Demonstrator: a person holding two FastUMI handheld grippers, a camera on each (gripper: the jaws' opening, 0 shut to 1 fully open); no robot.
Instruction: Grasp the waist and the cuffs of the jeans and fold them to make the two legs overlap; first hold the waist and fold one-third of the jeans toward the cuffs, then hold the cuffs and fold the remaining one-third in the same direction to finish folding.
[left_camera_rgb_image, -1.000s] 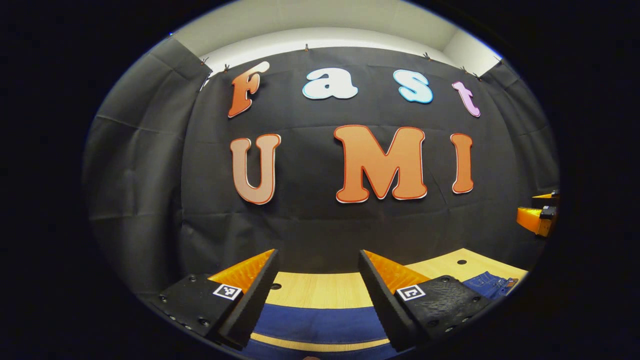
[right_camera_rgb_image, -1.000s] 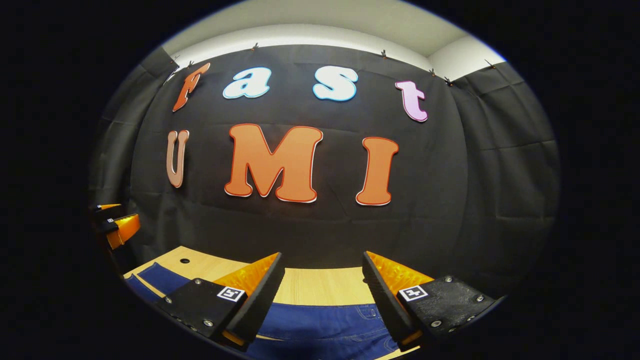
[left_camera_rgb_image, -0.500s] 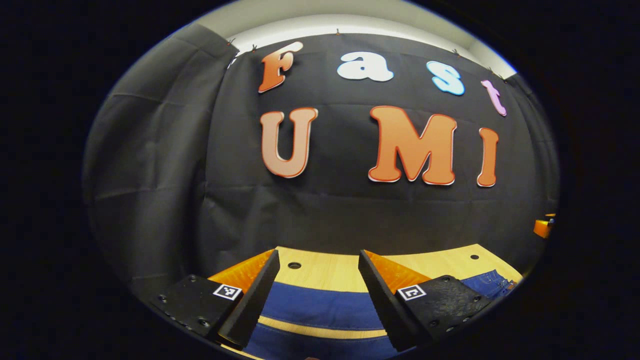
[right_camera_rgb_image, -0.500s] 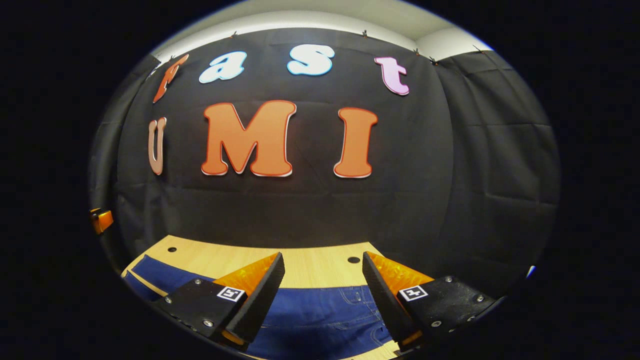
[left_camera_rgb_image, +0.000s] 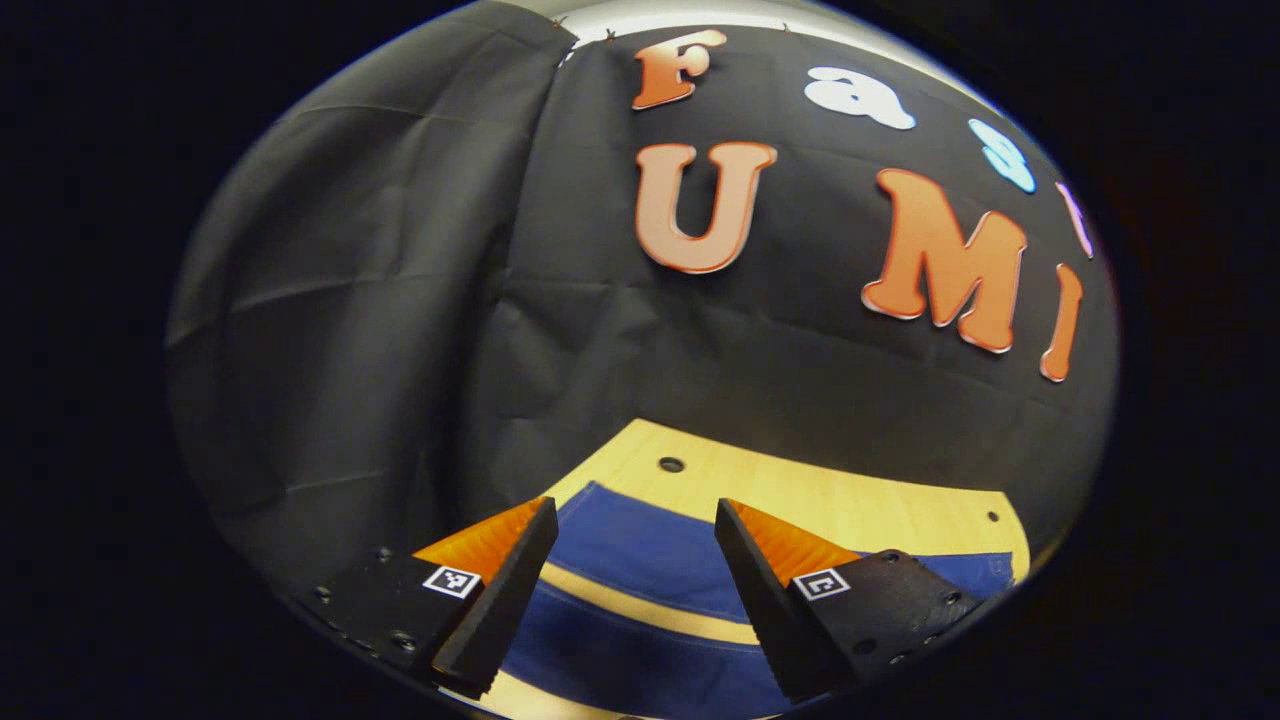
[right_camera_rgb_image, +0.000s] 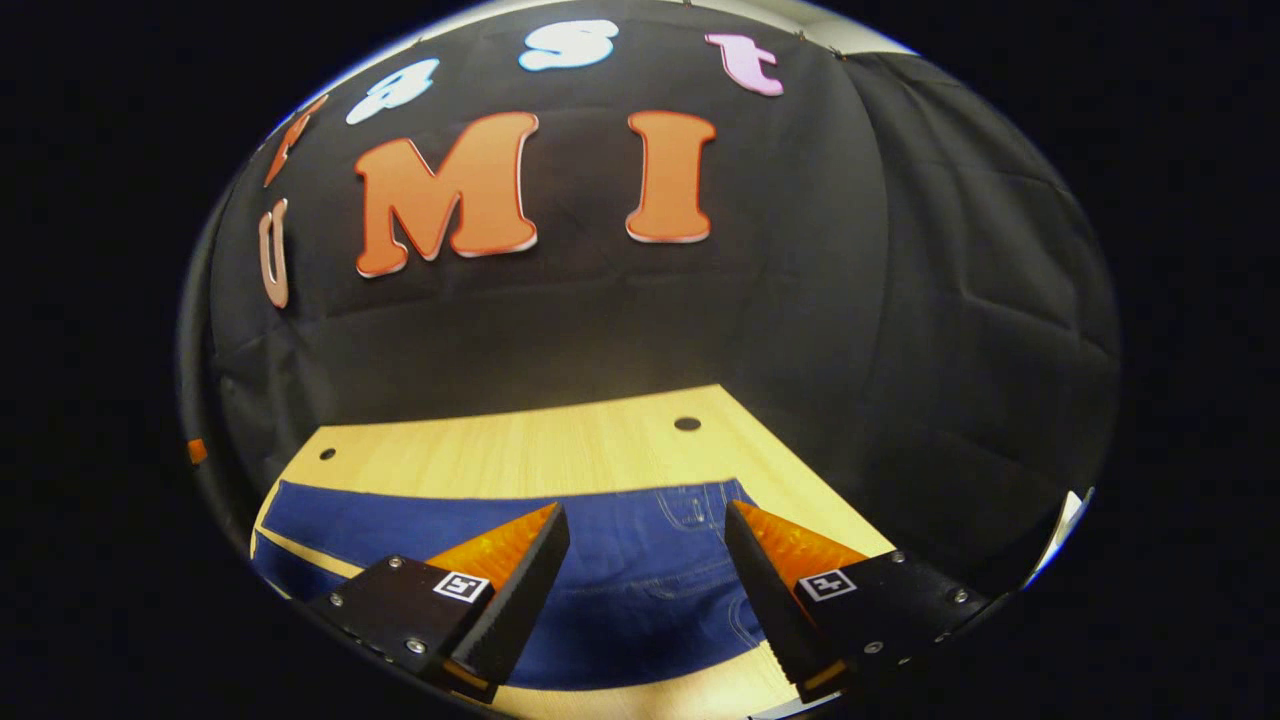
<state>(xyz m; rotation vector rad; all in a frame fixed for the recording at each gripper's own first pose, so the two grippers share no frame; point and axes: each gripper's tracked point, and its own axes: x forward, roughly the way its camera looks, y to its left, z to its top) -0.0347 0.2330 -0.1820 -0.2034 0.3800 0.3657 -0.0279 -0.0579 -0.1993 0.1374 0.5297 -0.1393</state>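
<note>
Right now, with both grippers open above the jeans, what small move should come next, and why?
Probably lower both. The left gripper hangs open over the jeans at the two separate legs, the right gripper open over the waist end. The jeans lie flat on the table, unfolded and ungrasped.

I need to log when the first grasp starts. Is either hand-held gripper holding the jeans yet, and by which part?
Nothing is held. The left hand-held gripper and right hand-held gripper are both open above the jeans, which lie flat on the table.
</note>
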